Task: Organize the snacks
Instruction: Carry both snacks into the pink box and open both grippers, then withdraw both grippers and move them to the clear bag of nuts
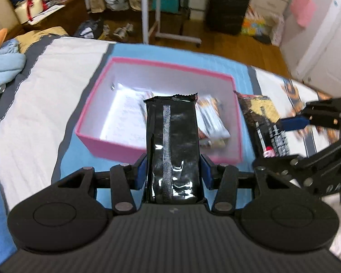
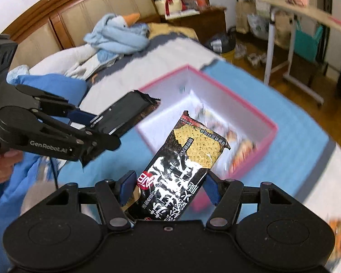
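My left gripper (image 1: pixel 173 170) is shut on a glossy black snack pack (image 1: pixel 174 145) with its silver seam up, held over the near edge of a pink box (image 1: pixel 95 145). The box has white walls and several snack packs (image 1: pixel 212 122) lie inside it. My right gripper (image 2: pixel 169 186) is shut on a black cracker pack (image 2: pixel 184 159) with white lettering, held just before the box's (image 2: pixel 250 107) near corner. The left gripper (image 2: pixel 95 125) with its black pack (image 2: pixel 129 107) shows at the left of the right wrist view. The right gripper (image 1: pixel 291 136) and its cracker pack (image 1: pixel 261 118) show at the right of the left wrist view.
The box stands on a bed with a blue and white cover (image 1: pixel 45 86). A light blue plush toy (image 2: pixel 120 36) lies near the headboard (image 2: pixel 56 22). More orange snack packs (image 1: pixel 293 91) lie on the bed to the right. A rolling white table (image 1: pixel 154 11) stands on the wooden floor beyond.
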Action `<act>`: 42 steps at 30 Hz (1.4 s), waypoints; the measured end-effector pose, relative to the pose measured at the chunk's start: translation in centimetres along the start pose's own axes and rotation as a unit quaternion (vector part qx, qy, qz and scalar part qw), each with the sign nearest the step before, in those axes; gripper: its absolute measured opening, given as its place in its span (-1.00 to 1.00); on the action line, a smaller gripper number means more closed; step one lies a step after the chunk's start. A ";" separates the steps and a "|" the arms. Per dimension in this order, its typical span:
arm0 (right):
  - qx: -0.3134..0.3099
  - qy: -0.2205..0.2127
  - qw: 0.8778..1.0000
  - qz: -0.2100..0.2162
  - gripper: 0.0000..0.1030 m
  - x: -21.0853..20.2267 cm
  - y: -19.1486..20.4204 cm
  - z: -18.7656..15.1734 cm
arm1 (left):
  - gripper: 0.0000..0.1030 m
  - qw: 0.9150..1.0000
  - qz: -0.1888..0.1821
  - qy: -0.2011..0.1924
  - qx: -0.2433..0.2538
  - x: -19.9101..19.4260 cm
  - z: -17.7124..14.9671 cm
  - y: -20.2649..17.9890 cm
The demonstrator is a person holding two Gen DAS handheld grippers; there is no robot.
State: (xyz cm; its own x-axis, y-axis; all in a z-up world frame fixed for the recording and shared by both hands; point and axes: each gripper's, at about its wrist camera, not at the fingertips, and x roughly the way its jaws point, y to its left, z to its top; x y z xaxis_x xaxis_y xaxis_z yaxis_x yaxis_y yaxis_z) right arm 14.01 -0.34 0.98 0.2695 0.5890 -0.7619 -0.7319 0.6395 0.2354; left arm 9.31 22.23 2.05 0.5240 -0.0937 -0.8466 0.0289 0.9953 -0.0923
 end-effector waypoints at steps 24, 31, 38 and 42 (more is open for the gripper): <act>0.021 -0.024 0.999 -0.043 0.62 12.5 -3.5 5.6 | 0.16 0.997 -0.003 -0.035 -0.074 9.9 3.6 8.0; 0.006 -0.046 0.997 -0.057 0.62 4.0 -4.4 3.3 | 0.26 0.998 -0.016 -0.044 -0.044 4.6 2.8 5.2; -0.012 -0.055 0.994 -0.096 0.63 -6.0 -5.1 0.3 | 0.45 0.998 -0.018 -0.055 0.020 -0.9 2.3 -0.5; -0.019 -0.050 0.992 -0.114 0.69 -10.5 -5.7 -1.9 | 0.53 0.996 -0.030 -0.049 0.064 -2.9 1.7 -5.1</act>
State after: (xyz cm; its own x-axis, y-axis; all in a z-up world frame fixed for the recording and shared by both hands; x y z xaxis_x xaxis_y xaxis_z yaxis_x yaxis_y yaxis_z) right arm 14.17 -11.11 6.54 0.4900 0.4778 -0.7291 -0.6667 0.7443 0.0397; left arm 9.07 17.44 5.90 0.5982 -0.1565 -0.7859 0.1676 0.9835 -0.0683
